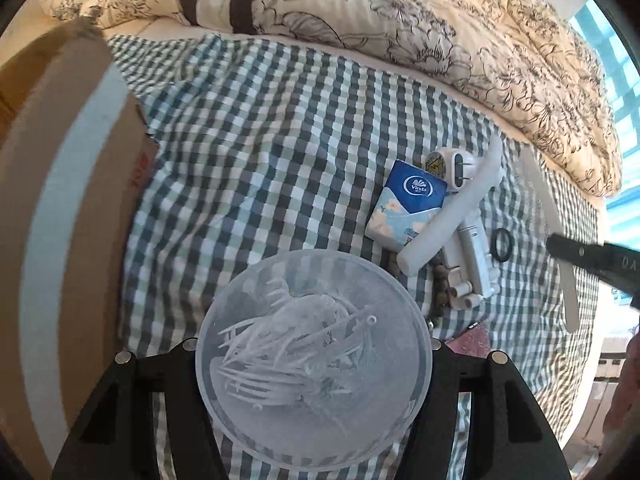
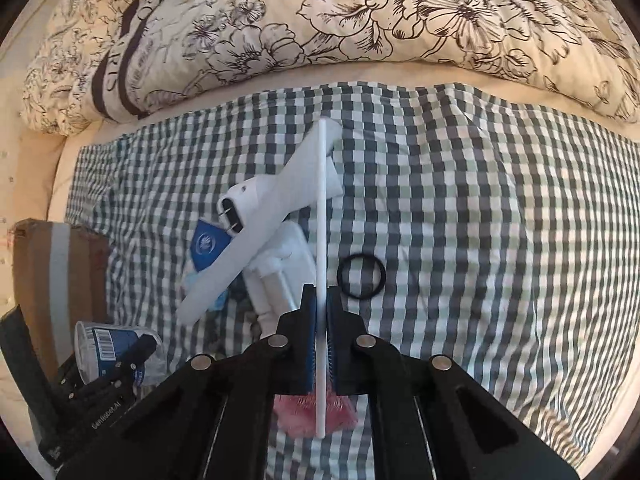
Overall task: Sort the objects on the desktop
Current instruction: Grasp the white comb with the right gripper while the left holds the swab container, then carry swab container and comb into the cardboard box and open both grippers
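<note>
My left gripper [image 1: 314,360] is shut on a round translucent box of cotton swabs [image 1: 316,364], one finger on each side, held above the checked cloth [image 1: 260,140]. That box [image 2: 100,344] and the left gripper [image 2: 120,364] show low on the left of the right wrist view. My right gripper [image 2: 321,304] is shut on a long thin white strip [image 2: 322,220], seen edge-on and pointing away. In the left wrist view the strip [image 1: 554,216] and right gripper [image 1: 560,246] are at the right. A black ring [image 2: 361,276] lies just right of the strip.
A pile lies on the cloth: a blue tissue pack [image 1: 408,204], a white plug [image 1: 452,168], a long white bar [image 1: 452,216], a white device [image 1: 472,264] and brown beads [image 1: 438,280]. A cardboard box [image 1: 60,200] stands left. A floral duvet [image 1: 400,20] lies behind. Something pink [image 2: 296,412] is under the right gripper.
</note>
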`<state>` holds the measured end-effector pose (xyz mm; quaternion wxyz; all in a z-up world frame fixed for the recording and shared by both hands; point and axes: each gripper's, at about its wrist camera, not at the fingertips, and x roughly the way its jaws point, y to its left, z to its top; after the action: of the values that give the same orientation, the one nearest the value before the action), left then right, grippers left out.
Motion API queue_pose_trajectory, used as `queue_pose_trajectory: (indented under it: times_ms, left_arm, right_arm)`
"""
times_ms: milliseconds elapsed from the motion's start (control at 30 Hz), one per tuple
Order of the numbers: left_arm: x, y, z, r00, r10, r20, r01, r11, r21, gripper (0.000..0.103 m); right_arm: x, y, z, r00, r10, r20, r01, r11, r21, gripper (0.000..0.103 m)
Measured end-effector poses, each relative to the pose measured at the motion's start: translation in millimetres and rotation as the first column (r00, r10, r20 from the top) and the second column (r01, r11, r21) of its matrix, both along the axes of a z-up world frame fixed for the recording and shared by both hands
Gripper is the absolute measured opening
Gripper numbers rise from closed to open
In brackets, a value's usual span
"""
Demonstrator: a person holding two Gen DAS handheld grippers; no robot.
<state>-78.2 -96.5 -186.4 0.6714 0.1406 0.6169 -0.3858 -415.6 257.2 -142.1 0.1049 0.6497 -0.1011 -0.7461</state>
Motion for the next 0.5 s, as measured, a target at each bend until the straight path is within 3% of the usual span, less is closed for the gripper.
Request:
queue_pose_trajectory:
  times_ms: [233, 500]
  left_arm:
    - [-8, 24, 25, 1.000, 0.013, 0.028, -0.012, 0.999, -0.050, 0.062]
    - [0, 65, 77, 0.996, 0.039, 0.077, -0.030, 0.993, -0.111, 0.062]
  right_arm:
    - [36, -4, 25, 1.000, -0.010, 0.001, 0.010, 0.998, -0.066, 0.004]
    - [81, -33, 71, 0.999, 0.022, -0.044, -0.029, 0.988, -0.149, 0.004]
